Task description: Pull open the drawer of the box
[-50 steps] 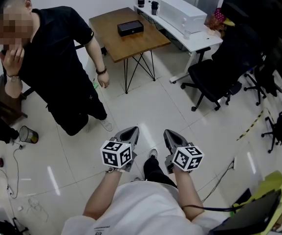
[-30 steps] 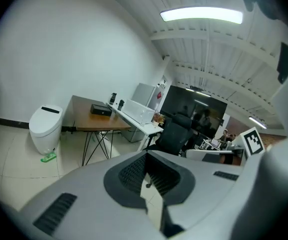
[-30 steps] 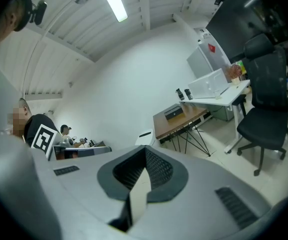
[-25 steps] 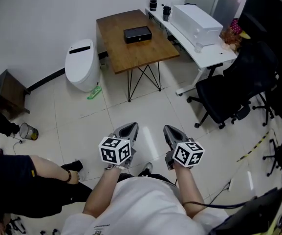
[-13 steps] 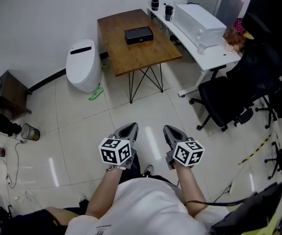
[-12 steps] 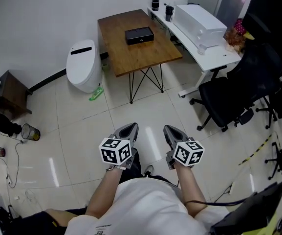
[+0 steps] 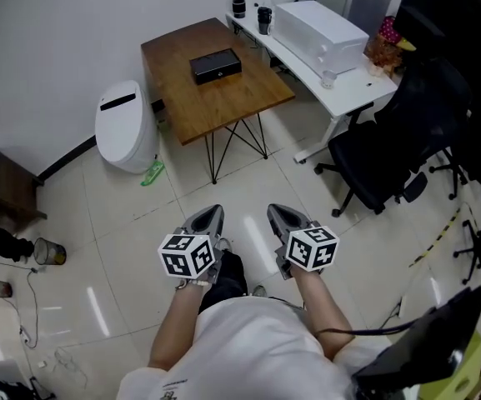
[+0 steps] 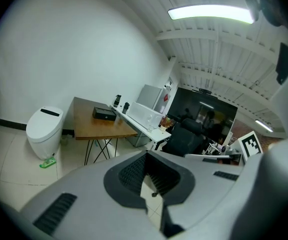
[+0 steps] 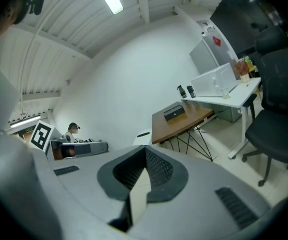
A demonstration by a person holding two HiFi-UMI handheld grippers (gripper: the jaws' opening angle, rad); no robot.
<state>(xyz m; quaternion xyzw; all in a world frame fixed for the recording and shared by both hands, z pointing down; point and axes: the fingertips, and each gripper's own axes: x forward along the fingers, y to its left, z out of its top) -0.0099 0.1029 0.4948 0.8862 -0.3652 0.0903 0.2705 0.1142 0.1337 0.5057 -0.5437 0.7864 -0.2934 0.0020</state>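
A small black box point(image 7: 216, 66) lies on a brown wooden table point(image 7: 223, 98) at the far side of the room; its drawer looks closed. It also shows far off in the left gripper view as the box point(image 8: 104, 114) and in the right gripper view as the box point(image 9: 174, 112). My left gripper point(image 7: 209, 213) and right gripper point(image 7: 275, 212) are held side by side close to my body over the tiled floor, well short of the table. Both are shut with nothing between the jaws, as seen at the left gripper point(image 8: 146, 155) and right gripper point(image 9: 145, 149).
A white rounded bin point(image 7: 123, 125) stands left of the table. A white desk point(image 7: 340, 73) with a white machine point(image 7: 319, 25) and two dark bottles point(image 7: 238, 0) runs along the right. A black office chair point(image 7: 390, 140) sits in front of it. A dark stand point(image 7: 7, 192) is at the far left.
The person in black who stood at the left has walked out of the head view. The table sits slightly further left in the picture. Both grippers stay shut and side by side.
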